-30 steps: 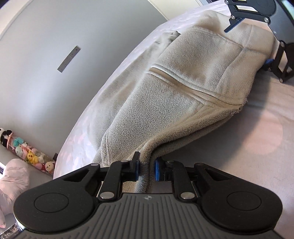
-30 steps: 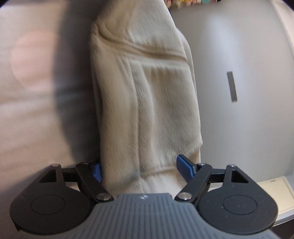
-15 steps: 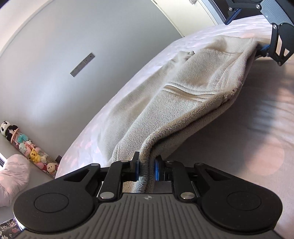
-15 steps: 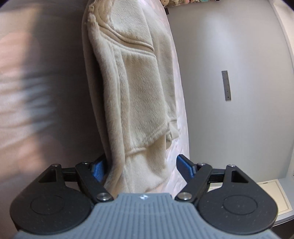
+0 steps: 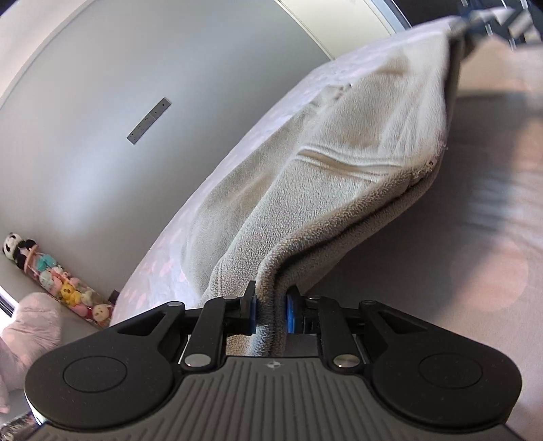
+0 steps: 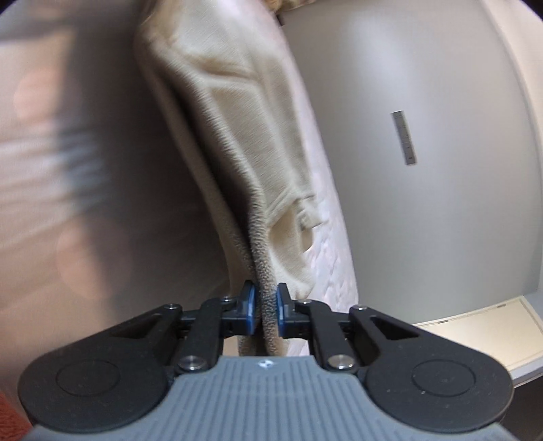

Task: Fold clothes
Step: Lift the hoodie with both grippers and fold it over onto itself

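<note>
left wrist view, left to right: a row of plush toys (image 5: 61, 281) lies along the base of a grey wall (image 5: 118, 101), beside a pink cushion (image 5: 30, 325). a grey strip (image 5: 148, 121) is fixed to that wall. the bed (image 5: 475, 237) fills the right side, and a cream fleece garment (image 5: 339, 169) is lifted off it by one folded edge. the left gripper (image 5: 271, 310) stands narrow, its blue pads pressed on a bunched corner of the fleece, jaws easing open slightly. far upper right, the right gripper (image 5: 482, 17) shows blurred at the far corner.

right wrist view: blurred bed surface at left, the fleece hanging centre. the right gripper (image 6: 264, 312) is closing — pads pinching the fleece edge.
</note>
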Motion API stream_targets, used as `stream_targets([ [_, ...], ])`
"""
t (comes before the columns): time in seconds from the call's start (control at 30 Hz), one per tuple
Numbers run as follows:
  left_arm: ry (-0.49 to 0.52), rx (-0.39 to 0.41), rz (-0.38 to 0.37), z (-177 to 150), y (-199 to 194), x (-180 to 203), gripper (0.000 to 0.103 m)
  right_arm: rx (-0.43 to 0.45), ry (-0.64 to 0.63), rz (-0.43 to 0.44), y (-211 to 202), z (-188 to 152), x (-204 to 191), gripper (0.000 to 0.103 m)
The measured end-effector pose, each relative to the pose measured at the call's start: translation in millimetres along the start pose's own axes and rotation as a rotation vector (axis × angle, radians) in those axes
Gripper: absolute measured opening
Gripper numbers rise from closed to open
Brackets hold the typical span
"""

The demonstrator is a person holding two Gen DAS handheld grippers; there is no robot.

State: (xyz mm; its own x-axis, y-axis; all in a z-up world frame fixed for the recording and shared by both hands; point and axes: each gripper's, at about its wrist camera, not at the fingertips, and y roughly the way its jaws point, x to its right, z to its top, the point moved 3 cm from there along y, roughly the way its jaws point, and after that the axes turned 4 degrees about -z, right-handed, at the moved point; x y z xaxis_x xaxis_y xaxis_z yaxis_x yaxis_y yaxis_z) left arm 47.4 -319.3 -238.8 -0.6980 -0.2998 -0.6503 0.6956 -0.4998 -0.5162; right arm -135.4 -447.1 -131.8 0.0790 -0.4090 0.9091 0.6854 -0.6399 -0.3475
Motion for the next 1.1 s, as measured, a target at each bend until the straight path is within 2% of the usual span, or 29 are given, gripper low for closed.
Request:
stream_targets([
  [0.17,0.096,-0.044,-0.003,-4,6,16,0.024,0.03,0.078,-0.037,-15,3,27,0.013],
  [0.3,0.192,-0.085,-0.002,-11,11,31,0.053,0.038,0.093,-0.061,-10,5,40,0.013],
  [0.47,0.252,-0.135,-0.002,-19,16,36,0.055,0.043,0.071,-0.066,2,6,55,0.013],
  [0.57,0.256,-0.174,-0.026,-25,19,33,0.044,0.048,0.078,-0.06,0,7,61,0.013],
  [0.63,0.251,-0.154,-0.022,-23,13,25,0.027,0.056,0.082,-0.064,-1,8,61,0.012],
  [0.7,0.238,-0.129,-0.01,-20,4,14,0.022,0.064,0.098,-0.07,3,8,62,0.012],
  [0.93,0.067,-0.01,-0.004,-2,-58,-44,0.015,0.109,0.167,-0.111,-25,-7,78,0.012],
  [1.1,0.012,0.031,-0.04,11,-100,-58,0.014,0.127,0.226,-0.127,-59,-23,93,0.012],
])
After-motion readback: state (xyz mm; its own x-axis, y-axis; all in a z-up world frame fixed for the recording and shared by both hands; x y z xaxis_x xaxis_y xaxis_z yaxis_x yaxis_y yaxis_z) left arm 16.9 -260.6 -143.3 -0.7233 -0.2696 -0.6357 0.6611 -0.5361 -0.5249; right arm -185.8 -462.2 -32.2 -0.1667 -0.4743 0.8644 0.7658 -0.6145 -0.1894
